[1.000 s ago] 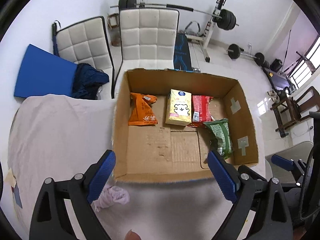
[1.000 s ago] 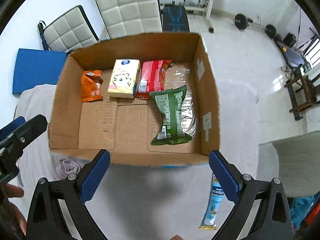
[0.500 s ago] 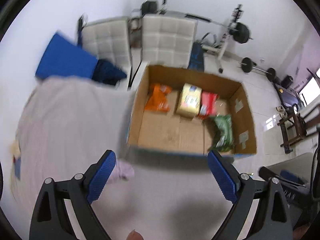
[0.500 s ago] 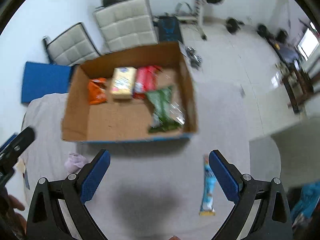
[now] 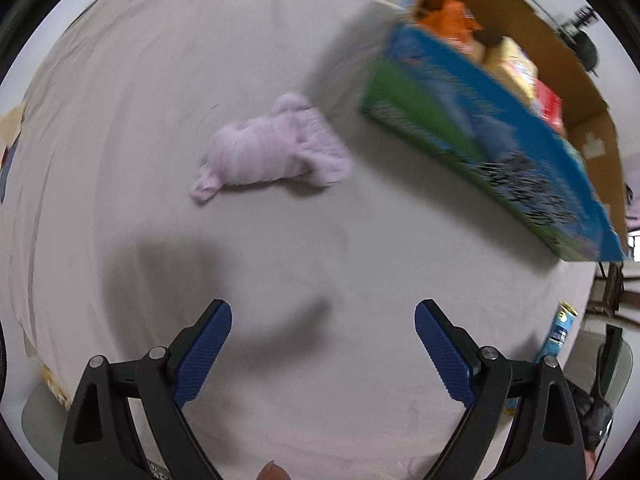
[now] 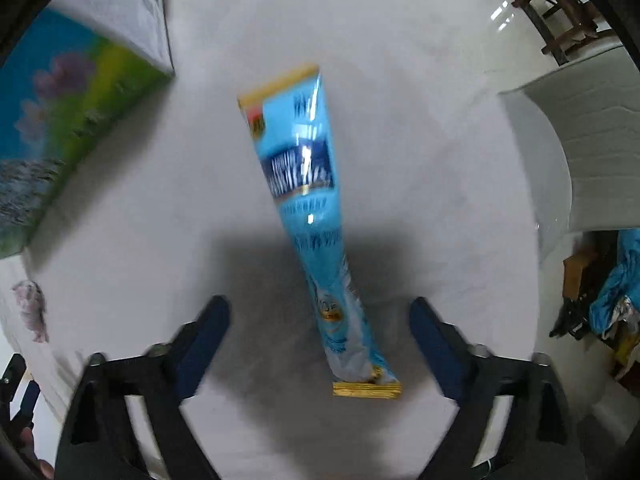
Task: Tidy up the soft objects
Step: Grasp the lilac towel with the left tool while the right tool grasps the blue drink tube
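Observation:
A crumpled lilac cloth (image 5: pixel 272 148) lies on the grey table cover, left of the cardboard box (image 5: pixel 480 128). My left gripper (image 5: pixel 320 344) is open and empty, low over the cover, short of the cloth. A long light-blue snack packet (image 6: pixel 312 208) lies on the cover. My right gripper (image 6: pixel 320 336) is open, its jaws either side of the packet's near end, not touching it. The box holds an orange bag (image 5: pixel 452 24), a yellow pack (image 5: pixel 512 64) and a red pack (image 5: pixel 552 104). The box's printed wall (image 6: pixel 60 132) shows at left in the right wrist view.
The lilac cloth also shows at the far left of the right wrist view (image 6: pixel 30 304). The blue packet's end shows at the table's right edge in the left wrist view (image 5: pixel 560 332). A pale chair (image 6: pixel 580 152) stands beyond the table's right edge.
Both grippers have dropped from high above the box to just over the table: the left toward the lilac cloth, the right over the blue packet. Both stayed open.

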{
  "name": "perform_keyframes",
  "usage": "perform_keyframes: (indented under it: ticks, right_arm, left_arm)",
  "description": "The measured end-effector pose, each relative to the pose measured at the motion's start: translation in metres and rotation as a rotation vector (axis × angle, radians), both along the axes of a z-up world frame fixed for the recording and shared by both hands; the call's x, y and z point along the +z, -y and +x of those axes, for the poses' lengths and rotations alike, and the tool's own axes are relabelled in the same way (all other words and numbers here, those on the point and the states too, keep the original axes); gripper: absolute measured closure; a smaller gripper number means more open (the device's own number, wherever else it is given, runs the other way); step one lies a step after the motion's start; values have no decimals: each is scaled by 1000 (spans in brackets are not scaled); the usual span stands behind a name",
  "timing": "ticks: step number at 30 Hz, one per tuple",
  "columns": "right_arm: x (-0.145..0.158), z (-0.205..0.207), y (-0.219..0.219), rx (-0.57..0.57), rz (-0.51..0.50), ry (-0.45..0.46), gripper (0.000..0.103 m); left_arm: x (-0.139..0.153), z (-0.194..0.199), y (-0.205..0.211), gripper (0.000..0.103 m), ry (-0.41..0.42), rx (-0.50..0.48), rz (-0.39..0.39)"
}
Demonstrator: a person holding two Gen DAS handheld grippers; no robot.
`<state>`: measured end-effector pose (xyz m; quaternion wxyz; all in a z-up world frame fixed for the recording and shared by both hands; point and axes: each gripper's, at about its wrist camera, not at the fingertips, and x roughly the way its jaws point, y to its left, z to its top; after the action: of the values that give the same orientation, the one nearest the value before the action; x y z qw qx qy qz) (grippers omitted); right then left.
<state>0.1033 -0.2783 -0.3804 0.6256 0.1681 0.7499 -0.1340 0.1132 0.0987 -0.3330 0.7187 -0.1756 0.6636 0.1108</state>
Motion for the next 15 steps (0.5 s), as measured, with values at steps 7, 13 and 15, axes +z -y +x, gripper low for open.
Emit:
perform_keyframes:
  ticks: [7, 13, 15]
  right_arm:
    - [17, 9, -54, 139, 3, 53, 79]
    - [26, 21, -100, 225, 27, 90, 80]
    - [26, 23, -106, 229, 26, 94, 80]
  left_arm:
    - [6, 8, -48, 9, 28, 85, 4]
    - [0, 43, -80, 9, 8, 125, -92]
    - [-9, 59, -86, 9, -14, 127, -101]
